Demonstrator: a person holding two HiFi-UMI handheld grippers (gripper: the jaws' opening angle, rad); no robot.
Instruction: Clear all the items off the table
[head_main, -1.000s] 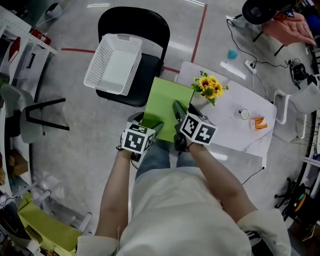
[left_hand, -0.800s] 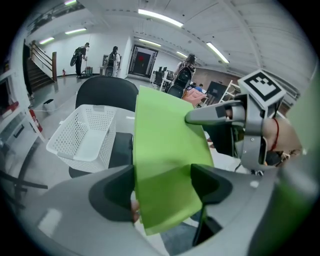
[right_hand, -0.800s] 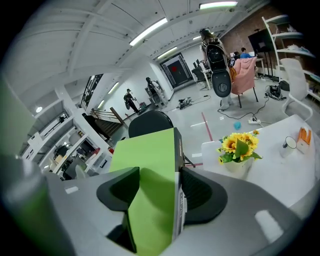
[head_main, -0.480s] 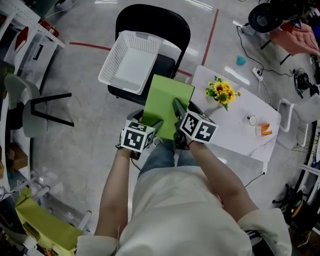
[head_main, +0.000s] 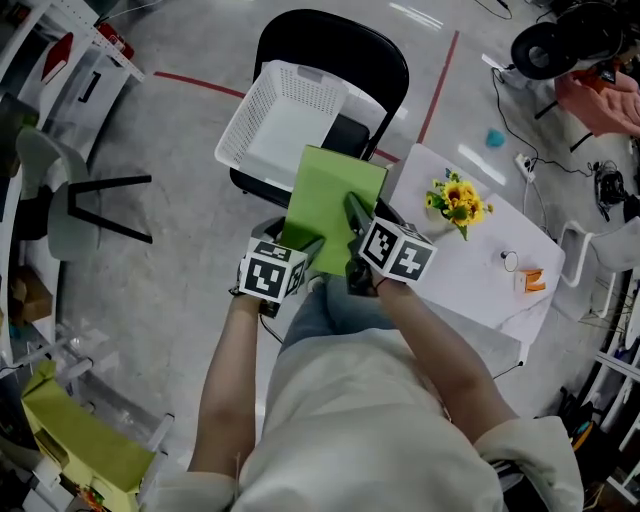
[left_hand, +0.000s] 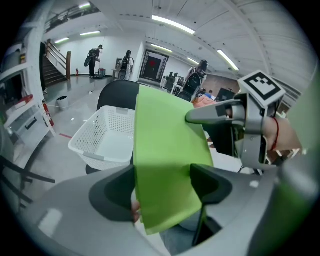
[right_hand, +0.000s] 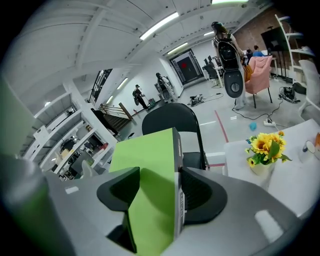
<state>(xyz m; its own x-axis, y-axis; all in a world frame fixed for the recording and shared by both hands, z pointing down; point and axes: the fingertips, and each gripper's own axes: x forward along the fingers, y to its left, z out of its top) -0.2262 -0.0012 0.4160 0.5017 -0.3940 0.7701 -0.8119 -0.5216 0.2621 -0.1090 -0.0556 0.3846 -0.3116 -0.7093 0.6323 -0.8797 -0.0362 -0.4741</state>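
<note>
Head view: a flat, smooth, bright green box (head_main: 332, 195), rectangular with crisp edges, is held in the air between both grippers, tilted up and away from the person. It hangs over the edge of a white plastic basket (head_main: 250, 128) with perforated lattice walls and rounded corners. The basket sits on the seat of a black chair (head_main: 340, 45) with a curved back.

The left gripper (head_main: 303, 250) grips the box's near end across its wide face, its jaws well apart and both dark pads pressed on the box's long edges. The right gripper (head_main: 353, 228) clamps the box across its thin side, its jaws about half apart, one pad on the green face and the other on the opposite face, beside a grey edge strip with small print.

To the right stands a white table (head_main: 470, 285) with rounded corners. It bears a bunch of sunflowers (head_main: 458, 203), a small ring-shaped thing (head_main: 510, 261) and a small orange piece (head_main: 528, 281).
</note>
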